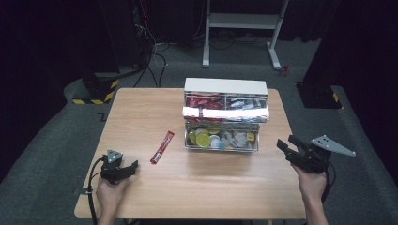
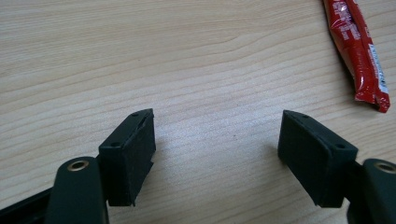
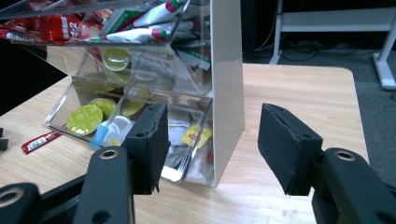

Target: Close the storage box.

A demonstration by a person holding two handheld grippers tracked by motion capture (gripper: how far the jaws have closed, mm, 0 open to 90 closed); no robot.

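From the high view, the work looks to be at its approach stage. A red sachet (image 1: 162, 147) lies alone on the tabletop, left of the clear organiser (image 1: 225, 115) that stands toward the far edge, and nothing has hold of it yet. The left gripper (image 1: 133, 167) rests low near the near-left corner, its jaws pointing toward the sachet, which lies near it on the far-right side. The right gripper (image 1: 286, 143) hangs at the right edge of the tabletop, beside the organiser's right end, jaws parted and empty. My judgement is that the left gripper takes the sachet next.

In the left gripper view, the left gripper (image 2: 217, 140) stands released, its two pads wide apart with bare wood between them. The sachet (image 2: 357, 51) runs down from the upper right corner, its near end just beyond and outside the right-hand pad. The next move calls for a slide forward and to that side until the jaws straddle the sachet across its narrow width, then a pinch low against the wood, since it lies flat.

In the right gripper view, the right gripper (image 3: 212, 140) is likewise released, looking at the organiser's white end wall (image 3: 226, 84) and the capsules and packets behind the clear front. The sachet (image 3: 39, 142) shows small, well to the left on the tabletop.
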